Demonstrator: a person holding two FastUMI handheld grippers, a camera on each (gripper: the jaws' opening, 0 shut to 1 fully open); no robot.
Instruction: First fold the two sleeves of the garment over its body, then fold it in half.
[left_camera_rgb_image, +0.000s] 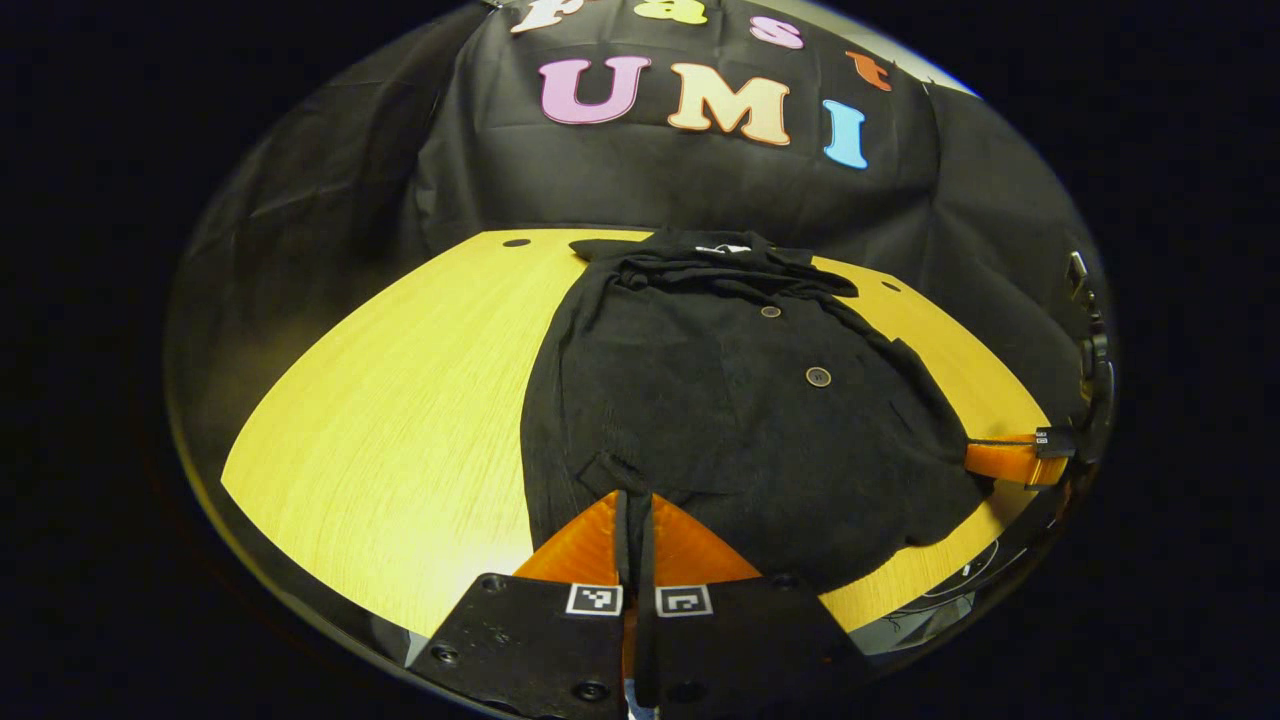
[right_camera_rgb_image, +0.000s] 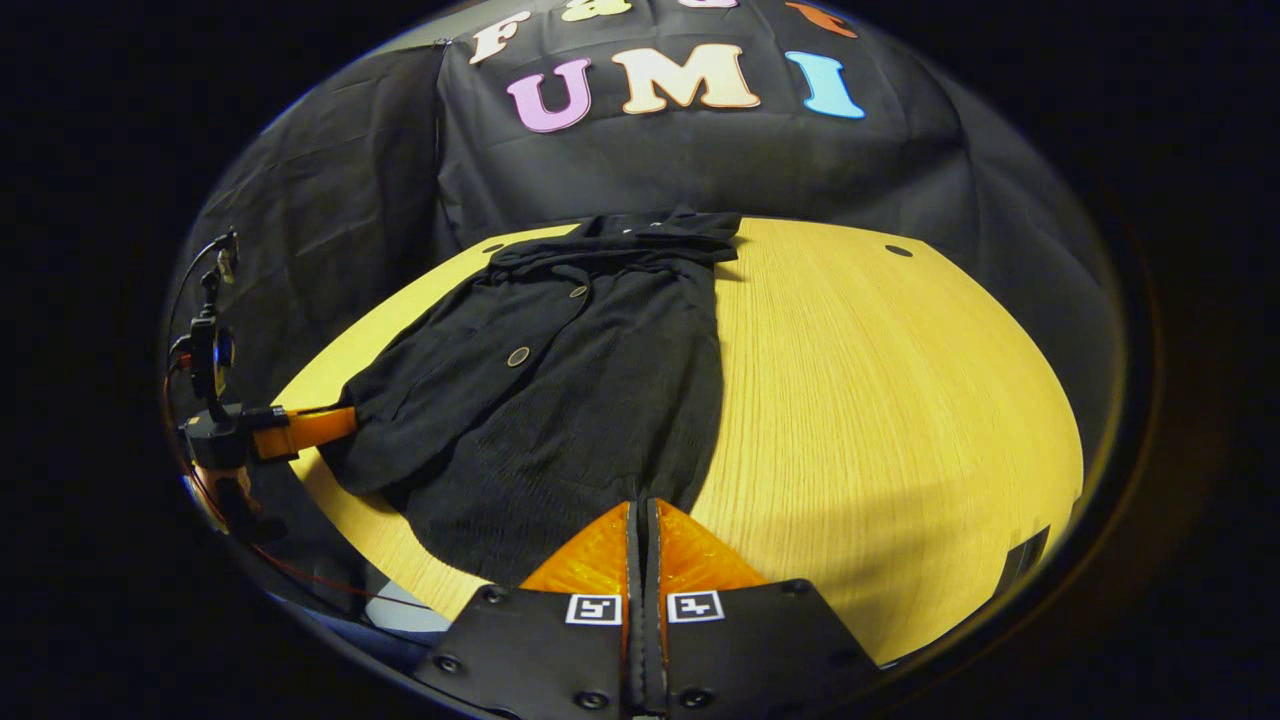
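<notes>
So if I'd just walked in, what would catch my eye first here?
Most likely the black garment with round buttons, spread over the middle of a bright yellow wooden table. Next, the two claws at its near hem: the left claw and the right claw each look pinched shut on the cloth's edge, one at each lower corner.

The garment (left_camera_rgb_image: 740, 400) was black on black, so its folds and sleeve edges were hard to trace — where each sleeve ended could not be told. Its near hem hid behind the left gripper (left_camera_rgb_image: 637, 495) in the left gripper view. The right gripper (right_camera_rgb_image: 641, 503) covered the hem likewise — whether cloth sat between those fingers stayed unclear.
</notes>
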